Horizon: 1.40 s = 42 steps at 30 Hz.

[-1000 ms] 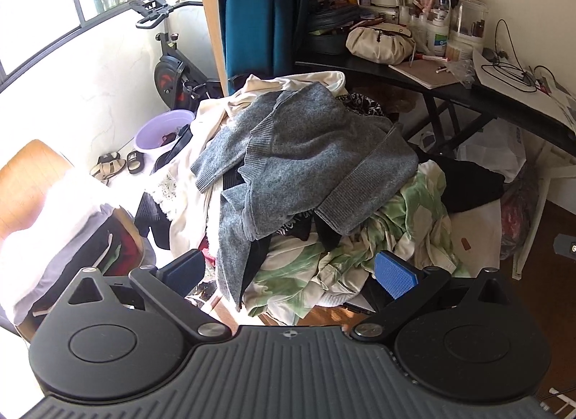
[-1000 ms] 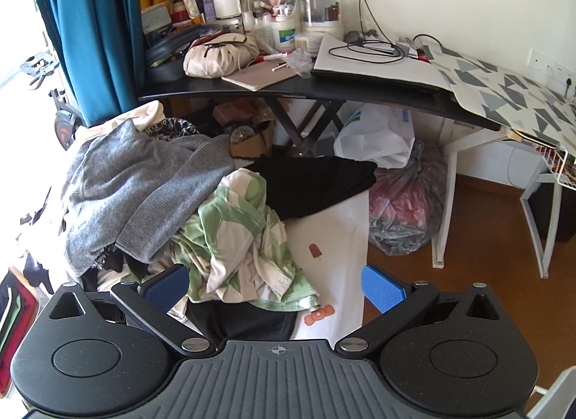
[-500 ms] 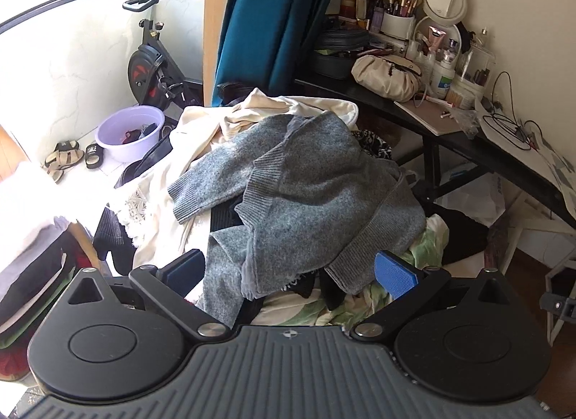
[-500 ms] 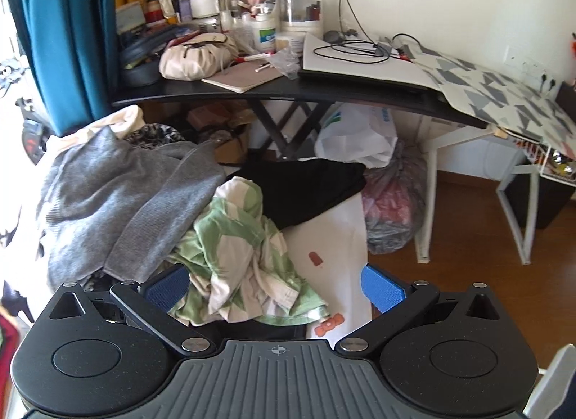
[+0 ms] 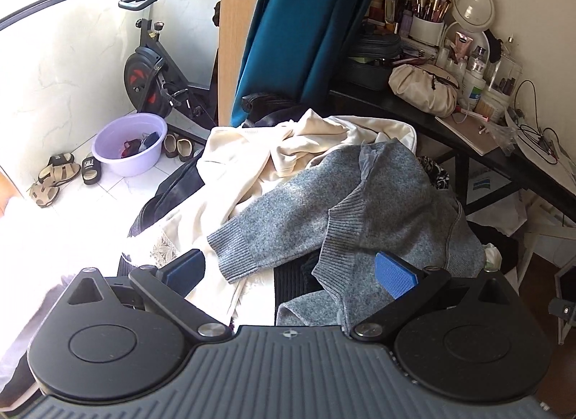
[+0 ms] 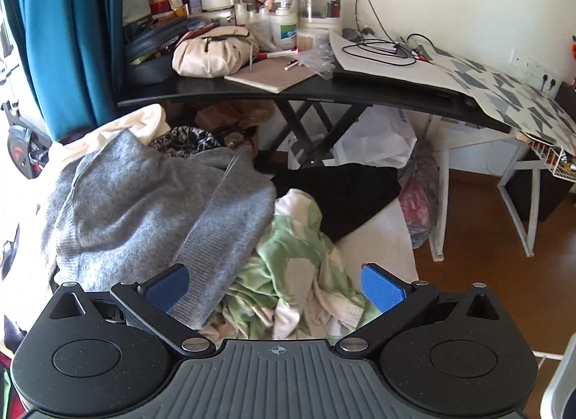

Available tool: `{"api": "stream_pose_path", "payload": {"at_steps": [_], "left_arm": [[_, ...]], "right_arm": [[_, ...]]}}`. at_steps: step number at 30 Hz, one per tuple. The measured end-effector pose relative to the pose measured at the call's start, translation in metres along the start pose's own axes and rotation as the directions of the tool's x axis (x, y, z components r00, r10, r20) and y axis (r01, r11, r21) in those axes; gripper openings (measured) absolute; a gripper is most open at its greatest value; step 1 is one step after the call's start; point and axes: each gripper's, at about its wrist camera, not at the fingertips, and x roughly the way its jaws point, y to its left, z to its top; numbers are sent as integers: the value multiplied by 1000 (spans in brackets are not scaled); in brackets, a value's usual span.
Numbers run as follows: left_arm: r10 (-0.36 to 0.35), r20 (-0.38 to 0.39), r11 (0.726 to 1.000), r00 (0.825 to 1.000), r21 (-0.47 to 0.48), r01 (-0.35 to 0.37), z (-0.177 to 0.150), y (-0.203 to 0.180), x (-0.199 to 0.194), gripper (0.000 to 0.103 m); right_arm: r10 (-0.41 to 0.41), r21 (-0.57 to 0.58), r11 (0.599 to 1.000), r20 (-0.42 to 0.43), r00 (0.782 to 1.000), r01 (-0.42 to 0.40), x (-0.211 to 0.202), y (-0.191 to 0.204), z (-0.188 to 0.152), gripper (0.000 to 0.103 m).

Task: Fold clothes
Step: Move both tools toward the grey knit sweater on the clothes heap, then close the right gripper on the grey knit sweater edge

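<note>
While both claws gape wide, grey sweater (image 5: 378,203) tops the heap beside cluttered desk (image 6: 324,93).

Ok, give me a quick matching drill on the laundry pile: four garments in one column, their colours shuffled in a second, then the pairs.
Garments:
1. knit sweater
2. patterned shirt
3. garment under the desk edge
4. jacket at the back of the pile

Colours:
A. black
B. cream
C. grey
D. green and white

Pairs: 1-C, 2-D, 3-A, 4-B
</note>
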Motion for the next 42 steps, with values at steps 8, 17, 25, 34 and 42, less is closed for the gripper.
{"api": "stream_pose_path", "payload": {"at_steps": [8, 17, 25, 34, 42], "left_arm": [[9, 48, 996, 999, 93, -13, 17, 22, 12, 102], [-30, -9, 990, 999, 139, 31, 23, 32, 32, 102], [-6, -40, 991, 999, 134, 12, 23, 46, 40, 102], [47, -58, 994, 997, 101, -41, 26, 79, 43, 102], [21, -85, 1000, 996, 24, -19, 23, 98, 46, 102]], "right_arm": [[-46, 9, 999, -47, 998, 46, 21, 41, -10, 102], [-13, -1, 1000, -11, 1000, 13, 21, 71, -9, 102], [-37, -40, 999, -7, 999, 37, 34, 91, -11, 102], [94, -191, 975, -120, 988, -116, 77, 157, -32, 96], [123, -386, 909, -105, 987, -155, 95, 228, -61, 96]]}}
